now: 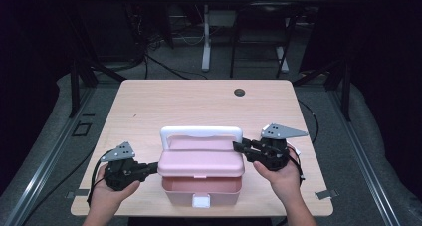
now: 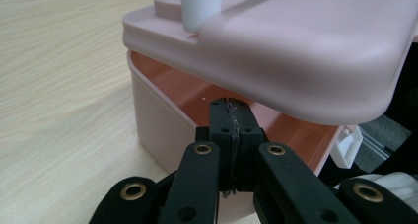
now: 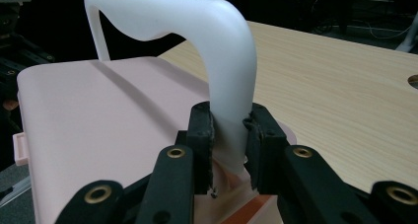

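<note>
The pink plastic lidded box (image 1: 201, 178) sits at the 6 o'clock edge of the pale wooden table (image 1: 199, 104), its lid raised a crack. The right gripper (image 1: 242, 147), at the box's 3 o'clock, is clamped on the white plastic carry handle (image 3: 231, 51). The left gripper (image 2: 231, 130), at 9 o'clock, has its jaws pressed together on nothing, tips just under the lid's rim. The step in hand looks like opening the box; next, the lid needs lifting toward 12 o'clock while the base stays put.
</note>
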{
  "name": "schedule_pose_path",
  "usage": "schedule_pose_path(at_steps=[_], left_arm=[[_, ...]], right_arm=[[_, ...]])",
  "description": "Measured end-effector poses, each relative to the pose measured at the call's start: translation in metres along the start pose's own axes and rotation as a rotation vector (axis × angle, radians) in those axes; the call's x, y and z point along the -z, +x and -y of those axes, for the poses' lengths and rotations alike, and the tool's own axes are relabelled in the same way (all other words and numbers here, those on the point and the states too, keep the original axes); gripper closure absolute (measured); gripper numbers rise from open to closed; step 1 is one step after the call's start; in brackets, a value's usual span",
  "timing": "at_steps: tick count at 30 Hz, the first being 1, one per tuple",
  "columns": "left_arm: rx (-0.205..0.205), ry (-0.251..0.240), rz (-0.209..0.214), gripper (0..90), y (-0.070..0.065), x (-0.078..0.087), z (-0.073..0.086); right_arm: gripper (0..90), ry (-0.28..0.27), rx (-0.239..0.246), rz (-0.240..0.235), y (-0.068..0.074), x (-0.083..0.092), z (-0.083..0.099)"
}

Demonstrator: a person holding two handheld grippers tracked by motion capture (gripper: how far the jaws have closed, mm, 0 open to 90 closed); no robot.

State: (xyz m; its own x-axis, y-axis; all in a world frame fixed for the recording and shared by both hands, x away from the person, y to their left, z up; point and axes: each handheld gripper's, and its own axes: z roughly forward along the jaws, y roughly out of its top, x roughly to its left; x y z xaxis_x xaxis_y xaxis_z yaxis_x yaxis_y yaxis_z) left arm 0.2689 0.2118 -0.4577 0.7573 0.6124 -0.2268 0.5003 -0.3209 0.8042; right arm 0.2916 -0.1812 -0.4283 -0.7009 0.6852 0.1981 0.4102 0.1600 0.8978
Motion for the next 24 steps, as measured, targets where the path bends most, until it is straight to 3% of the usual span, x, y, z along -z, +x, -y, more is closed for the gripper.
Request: schedule_pose_path(at_steps=[10,24], left_arm=[[-0.031,0.018,0.047,89.9,-0.013,-0.009,-0.002],[-0.060,0.025,0.068,90.0,-0.023,-0.009,-0.005]], right_arm=[[73.9,0.002,0.002,0.002,0.000,0.000,0.000],[73.9,-0.003,0.000,0.003,-0.001,0.000,0.001]])
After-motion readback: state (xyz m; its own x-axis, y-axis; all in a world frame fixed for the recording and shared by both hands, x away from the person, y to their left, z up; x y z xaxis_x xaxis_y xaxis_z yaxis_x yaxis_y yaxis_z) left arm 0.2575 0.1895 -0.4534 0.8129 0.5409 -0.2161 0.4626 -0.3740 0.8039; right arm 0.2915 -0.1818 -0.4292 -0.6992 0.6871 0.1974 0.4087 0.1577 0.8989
